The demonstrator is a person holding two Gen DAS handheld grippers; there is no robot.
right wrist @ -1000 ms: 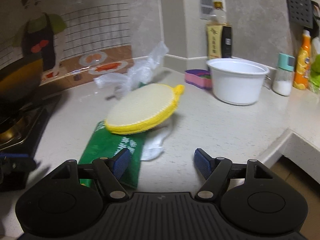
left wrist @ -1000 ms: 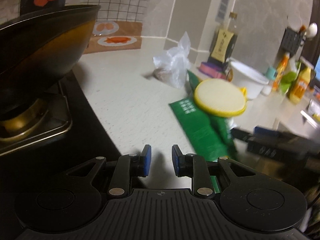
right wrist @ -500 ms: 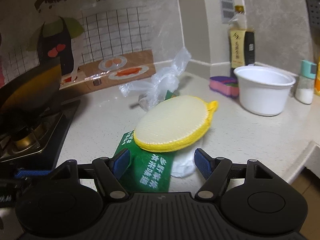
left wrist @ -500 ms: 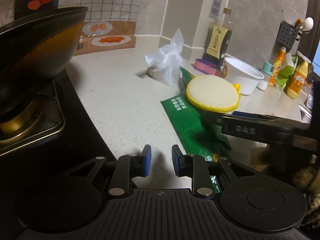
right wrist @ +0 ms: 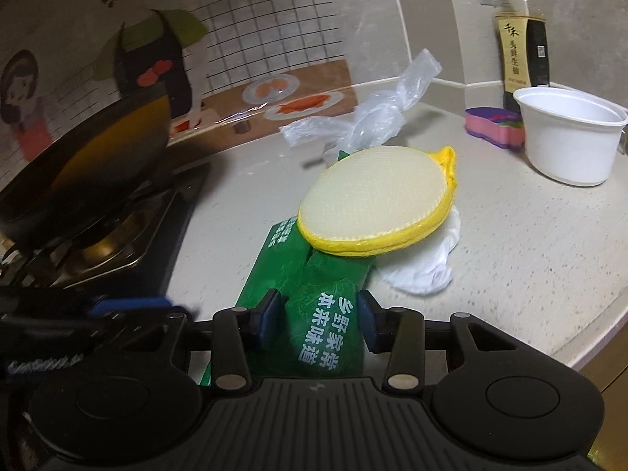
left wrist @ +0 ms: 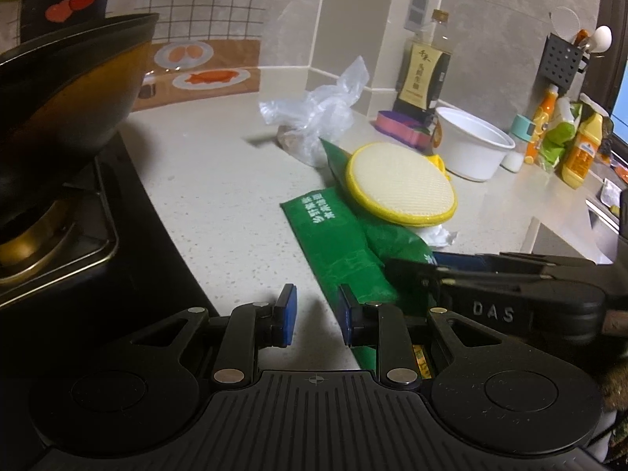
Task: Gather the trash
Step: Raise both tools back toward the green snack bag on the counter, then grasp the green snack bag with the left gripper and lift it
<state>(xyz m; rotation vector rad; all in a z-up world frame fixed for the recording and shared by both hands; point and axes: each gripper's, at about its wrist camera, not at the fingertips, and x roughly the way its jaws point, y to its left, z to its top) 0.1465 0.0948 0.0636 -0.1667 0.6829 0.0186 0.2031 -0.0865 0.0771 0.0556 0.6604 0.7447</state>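
Right wrist view: right tool (right wrist: 318,320) has dropped onto the green packet (right wrist: 314,314), jaws closing around it (pickup beginning); left tool (left wrist: 316,316) waits apart, empty.

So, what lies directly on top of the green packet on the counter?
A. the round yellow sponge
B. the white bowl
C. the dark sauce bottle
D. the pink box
A: the round yellow sponge rests on the far part of the green packet, while the white bowl, the sauce bottle and the pink box stand apart on the counter behind it.
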